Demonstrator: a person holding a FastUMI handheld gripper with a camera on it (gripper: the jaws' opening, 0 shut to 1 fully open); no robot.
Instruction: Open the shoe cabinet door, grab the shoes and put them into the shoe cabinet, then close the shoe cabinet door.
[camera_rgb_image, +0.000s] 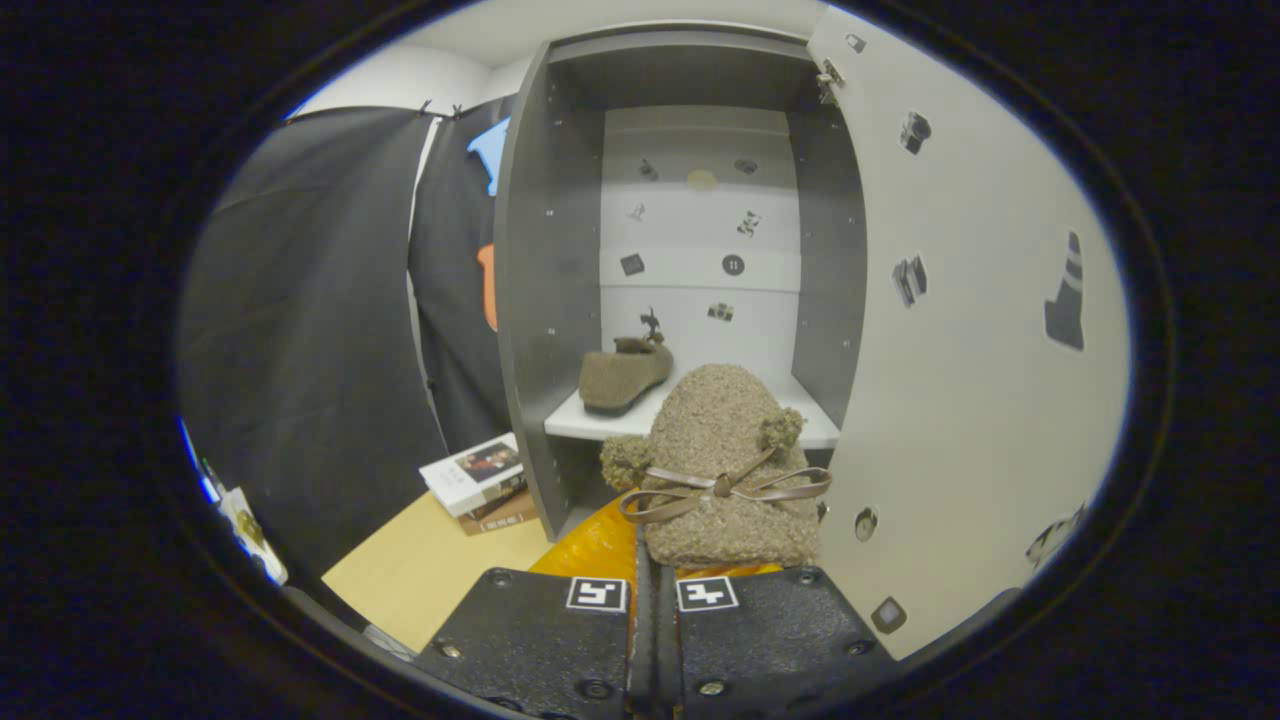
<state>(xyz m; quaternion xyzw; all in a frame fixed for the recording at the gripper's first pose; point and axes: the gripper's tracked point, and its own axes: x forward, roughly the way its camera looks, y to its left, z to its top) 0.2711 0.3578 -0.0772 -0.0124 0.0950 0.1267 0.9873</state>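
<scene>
I've got the gripper (655, 600) at bottom centre of the frame, fingers (540, 630) drawn nearly together w/ just a thin slit between them. A fuzzy brown shoe (725, 470) w/ a bow and pom-poms sits right at the tips, just above them in the frame, so I judge it's pinched by its heel or rim. The actual contact is hidden behind the pads, so that's a read, not a sure thing.

Cabinet (690, 250) fills the centre and upper frame. Its door (960, 330) is swung wide open on the right side, stickers all over its inner face. First shoe (622, 375) already rests on the white shelf (600, 420), left part, toe pointing left. My shoe hangs in front of the shelf's front edge, centre-right, not yet inside as far as I can tell.

Progress, as I judge it: door open, done. One shoe placed, done. Second shoe grabbed and on approach. Left to do: carry it over the shelf edge, set it down right of the first, let go, back out, then swing the door shut.

Other stuff: books (480, 480) stacked at lower left beside the cabinet base, on a pale wood floor (420, 570). Something orange (600, 545) lies under the shoe; can't tell what.
</scene>
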